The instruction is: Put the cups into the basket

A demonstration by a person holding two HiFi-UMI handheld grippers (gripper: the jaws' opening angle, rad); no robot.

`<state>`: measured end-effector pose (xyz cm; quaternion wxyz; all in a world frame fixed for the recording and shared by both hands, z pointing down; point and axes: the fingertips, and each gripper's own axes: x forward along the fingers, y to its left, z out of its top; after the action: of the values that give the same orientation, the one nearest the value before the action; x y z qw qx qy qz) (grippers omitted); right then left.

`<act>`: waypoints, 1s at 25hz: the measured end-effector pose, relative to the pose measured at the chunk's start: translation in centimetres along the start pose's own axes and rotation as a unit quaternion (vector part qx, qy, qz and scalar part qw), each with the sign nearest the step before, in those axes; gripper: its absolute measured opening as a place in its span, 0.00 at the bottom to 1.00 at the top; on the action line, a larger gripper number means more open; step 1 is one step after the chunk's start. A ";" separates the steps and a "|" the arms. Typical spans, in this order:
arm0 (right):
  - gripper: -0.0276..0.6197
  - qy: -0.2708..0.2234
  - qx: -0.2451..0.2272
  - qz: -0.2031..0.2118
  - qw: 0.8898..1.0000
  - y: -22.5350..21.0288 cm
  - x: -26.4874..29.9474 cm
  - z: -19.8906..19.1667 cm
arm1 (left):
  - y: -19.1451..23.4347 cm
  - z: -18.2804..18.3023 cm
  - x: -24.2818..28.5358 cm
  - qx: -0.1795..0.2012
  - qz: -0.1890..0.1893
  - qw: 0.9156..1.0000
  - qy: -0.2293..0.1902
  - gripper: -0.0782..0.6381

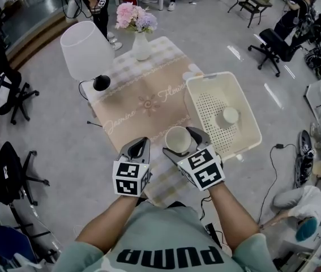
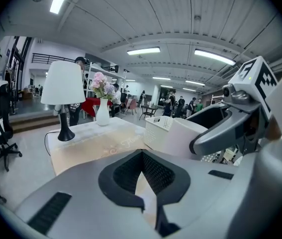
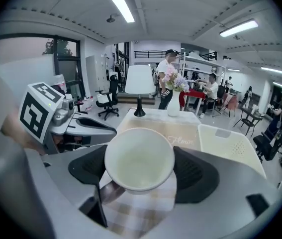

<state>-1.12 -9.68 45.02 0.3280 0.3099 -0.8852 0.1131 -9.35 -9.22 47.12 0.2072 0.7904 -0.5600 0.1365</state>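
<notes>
Right hand-held gripper (image 1: 183, 144): clamped on the cream ceramic cup (image 3: 140, 159), one dark pad on either flank, mouth turned toward you. The cup is over the near edge of the cloth-covered desk (image 1: 143, 105), above the checked border. I cannot tell whether it is clear of the cloth.

Left hand-held gripper (image 1: 138, 148): jaws together, nothing between them, just beside the right one at its 9 o'clock.

The cream perforated plastic basket (image 1: 210, 76) lies near, at 2 o'clock from the held cup. A second cream cup (image 1: 229, 117) already rests on its floor, roughly mid-basket.

Step in hand, by my reading: carry and set down. With one cup in and one in your grip, the job looks nearly done.

To do it well:
- Lift until the cup's base clears the basket's near wall, then travel toward 2 o'clock.
- Aim for open floor at 12 or 6 o'clock of the resting cup so the two don't knock.
- Get the base down before you part the jaws. The round, smooth-looking wall may slip if you ease off early.
- Leave the left one out of the path.
</notes>
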 end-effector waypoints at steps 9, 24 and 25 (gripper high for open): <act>0.65 -0.029 0.011 -0.044 0.999 -5.3 -2.5 2.5 | -2.3 2.5 1.3 -0.001 -0.022 1.000 -0.007 0.11; 0.65 -0.058 0.099 -0.115 0.987 -16.5 -2.8 5.3 | -4.7 5.3 4.2 0.024 -0.043 0.999 -0.015 0.11; 0.65 -0.057 0.101 -0.121 0.986 -17.0 -2.4 5.3 | -4.7 5.4 4.4 0.025 -0.043 0.999 -0.014 0.11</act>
<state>8.22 -23.97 39.35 0.2556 0.4518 -0.8425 0.1440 -3.55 -14.10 43.58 0.1851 0.8205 -0.5249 0.1303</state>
